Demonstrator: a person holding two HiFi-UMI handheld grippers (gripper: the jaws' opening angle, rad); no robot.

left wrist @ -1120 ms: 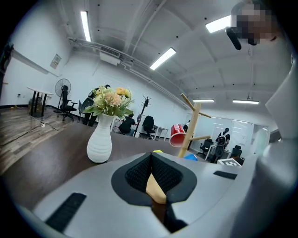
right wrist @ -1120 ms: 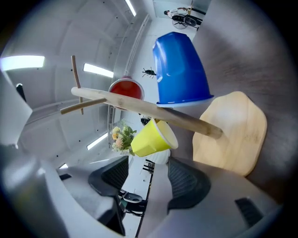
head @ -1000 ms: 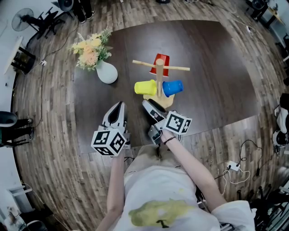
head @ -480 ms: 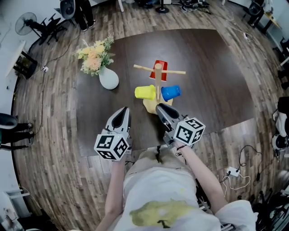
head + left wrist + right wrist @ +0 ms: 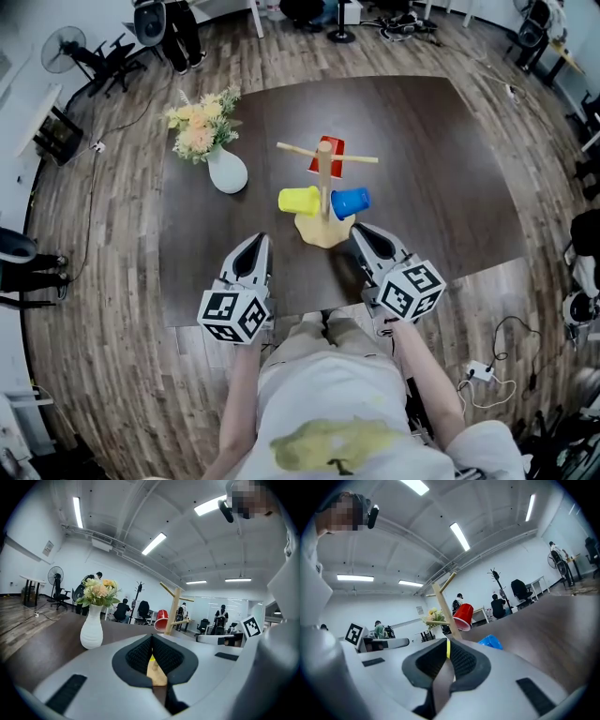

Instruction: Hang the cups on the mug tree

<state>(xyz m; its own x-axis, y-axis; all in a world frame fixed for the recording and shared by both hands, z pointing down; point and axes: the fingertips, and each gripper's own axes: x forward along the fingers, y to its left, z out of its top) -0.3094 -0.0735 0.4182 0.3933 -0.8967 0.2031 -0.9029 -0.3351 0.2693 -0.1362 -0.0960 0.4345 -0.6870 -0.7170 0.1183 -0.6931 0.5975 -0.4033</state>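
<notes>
My left gripper (image 5: 253,244), fingers together, and right gripper (image 5: 364,232), fingers just closed empty, hover at six o'clock from the mug tree (image 5: 324,173) holding a yellow cup (image 5: 298,201), blue cup (image 5: 352,202) and red cup (image 5: 333,148).

I count three cups: one red cup (image 5: 330,155), one yellow cup (image 5: 298,201) and one blue cup (image 5: 351,202). One wooden mug tree (image 5: 324,232) stands among them, so that is three cups to a single tree. One dark table (image 5: 422,159) bears all of it. On that table I also count one white vase (image 5: 228,172) with one bunch of flowers (image 5: 202,122) in it. Of claws there are two, both mine: the left claw (image 5: 254,242) and the right claw (image 5: 362,231). Each carries one cube, which makes two: the left marker cube (image 5: 232,314) and the right marker cube (image 5: 412,291). Out on the floor I make out one standing fan (image 5: 58,52). People far back in my gripper views are too small for a sure count
</notes>
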